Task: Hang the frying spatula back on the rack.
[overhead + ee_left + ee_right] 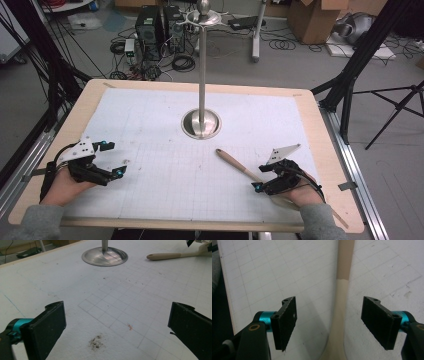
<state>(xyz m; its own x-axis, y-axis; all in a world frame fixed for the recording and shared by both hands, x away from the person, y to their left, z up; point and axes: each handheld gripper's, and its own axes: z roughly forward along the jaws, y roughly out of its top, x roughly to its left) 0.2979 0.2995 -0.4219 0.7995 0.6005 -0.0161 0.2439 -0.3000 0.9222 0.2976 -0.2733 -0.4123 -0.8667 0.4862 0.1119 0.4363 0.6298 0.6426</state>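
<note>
**Lining up on the spoon handle**

Your right gripper (261, 180) is spread, jaws either side of the wooden spoon (342, 290) but not touching it. Next: squeeze evenly so it doesn't roll. Left gripper (114, 159) sits spread and empty, well away.

overhead forward-down, 2 gripper cams close, low
</note>
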